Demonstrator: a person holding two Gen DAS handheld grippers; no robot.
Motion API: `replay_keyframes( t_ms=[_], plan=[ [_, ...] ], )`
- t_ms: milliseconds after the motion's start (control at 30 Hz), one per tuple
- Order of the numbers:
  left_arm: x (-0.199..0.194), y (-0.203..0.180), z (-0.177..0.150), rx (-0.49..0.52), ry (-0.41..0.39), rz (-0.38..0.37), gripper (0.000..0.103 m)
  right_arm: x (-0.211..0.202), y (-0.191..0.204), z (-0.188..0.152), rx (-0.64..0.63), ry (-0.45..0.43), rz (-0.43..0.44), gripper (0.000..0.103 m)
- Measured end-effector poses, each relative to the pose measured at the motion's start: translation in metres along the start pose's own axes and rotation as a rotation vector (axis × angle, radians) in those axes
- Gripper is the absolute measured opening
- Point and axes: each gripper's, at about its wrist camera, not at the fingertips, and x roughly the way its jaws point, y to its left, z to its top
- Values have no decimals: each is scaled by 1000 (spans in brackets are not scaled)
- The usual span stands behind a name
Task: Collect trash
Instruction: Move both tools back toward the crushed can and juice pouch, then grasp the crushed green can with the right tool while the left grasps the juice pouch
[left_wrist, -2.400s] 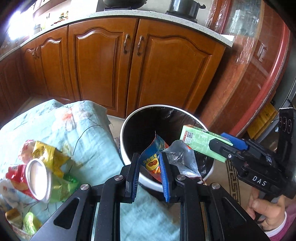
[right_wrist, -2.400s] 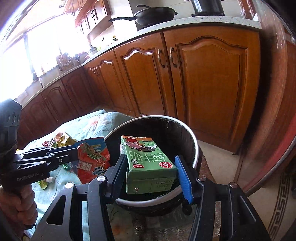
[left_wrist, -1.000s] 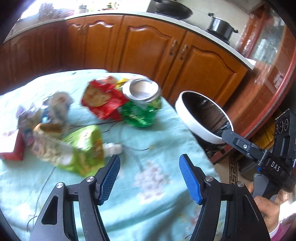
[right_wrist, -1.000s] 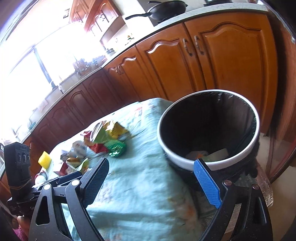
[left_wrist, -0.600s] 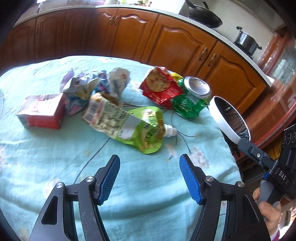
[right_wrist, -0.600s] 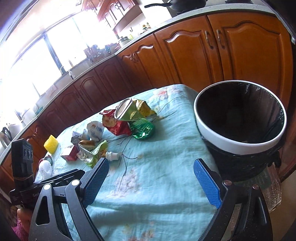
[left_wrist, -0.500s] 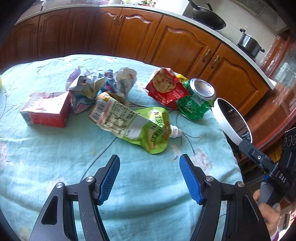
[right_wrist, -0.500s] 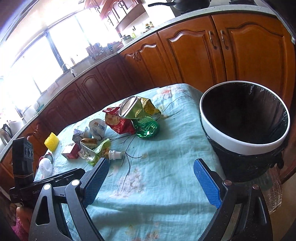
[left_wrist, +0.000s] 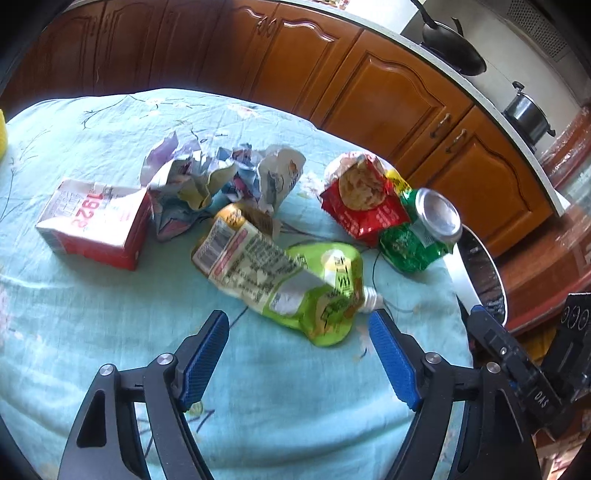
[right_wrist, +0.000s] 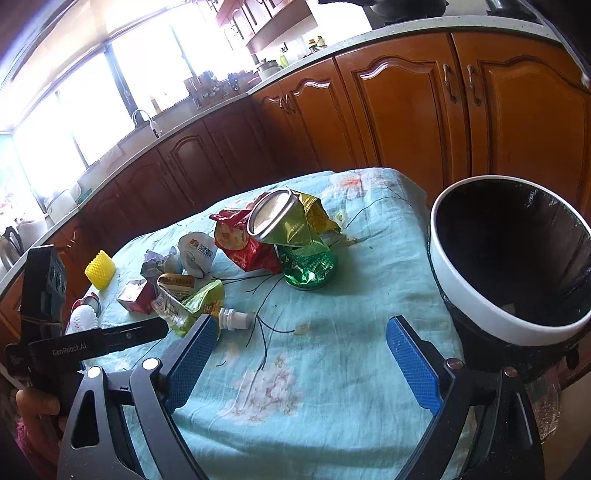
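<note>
Trash lies on a light blue tablecloth (left_wrist: 74, 314): a green spouted pouch (left_wrist: 295, 284), a red and white carton (left_wrist: 96, 225), crumpled wrappers (left_wrist: 199, 181), a red snack bag (left_wrist: 365, 206) and a green bag with a foil-topped cup (left_wrist: 424, 236). My left gripper (left_wrist: 299, 354) is open and empty, just short of the green pouch. My right gripper (right_wrist: 301, 362) is open and empty above the cloth (right_wrist: 314, 369), left of the white-rimmed black bin (right_wrist: 509, 258). The pouch (right_wrist: 192, 299), the red bag (right_wrist: 243, 243) and the cup (right_wrist: 284, 221) also show there.
Wooden kitchen cabinets (right_wrist: 406, 110) stand behind the table. A yellow ribbed object (right_wrist: 99, 273) sits at the far left of the cloth. The bin (left_wrist: 480, 273) stands off the table's right edge. The other gripper's body (left_wrist: 528, 373) shows at lower right.
Both grippers let their items go into the bin and opened, then swung left from the bin to the table. The left gripper has moved closer to the green pouch.
</note>
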Motion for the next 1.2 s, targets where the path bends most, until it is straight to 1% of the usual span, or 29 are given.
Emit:
replay_keyframes(
  t_ms=[67,167,267,333,433,467,533,600,633,667,700,733,867,1000,1067,1200],
  plan=[
    [7,1,8,-16,23,15,81,6,1,6,-20,2,-3,94],
    [20,7,17,-65,58,15,81,16,0,15,-38,9,-2,94],
    [27,10,25,-88,57,19,81,27,0,23,-51,11,-1,94],
    [30,10,30,-83,44,22,81,35,-1,29,-62,16,1,94],
    [34,6,33,-38,24,48,75,47,1,37,-77,25,5,93],
    [35,3,32,-16,16,55,65,50,2,39,-81,26,4,93],
    [36,0,29,12,13,43,62,55,3,42,-87,27,7,92],
    [36,-1,26,30,1,35,58,59,4,43,-92,27,6,85],
    [36,-1,24,37,-1,30,57,60,4,43,-94,31,6,76],
    [37,-2,23,42,-1,22,53,62,4,42,-94,38,5,61],
    [36,-2,22,45,0,4,47,64,5,41,-93,44,2,52],
    [35,-3,20,52,-2,-1,47,65,4,40,-91,51,-9,34],
    [26,-8,14,100,-14,-9,45,57,3,33,-70,41,-4,33],
    [17,-13,5,128,-11,-49,44,39,3,27,-45,16,8,32],
    [12,-16,1,143,-5,-71,43,29,3,23,-32,6,15,27],
    [5,-29,-8,187,2,-102,43,10,2,14,-9,-15,21,27]
  ],
)
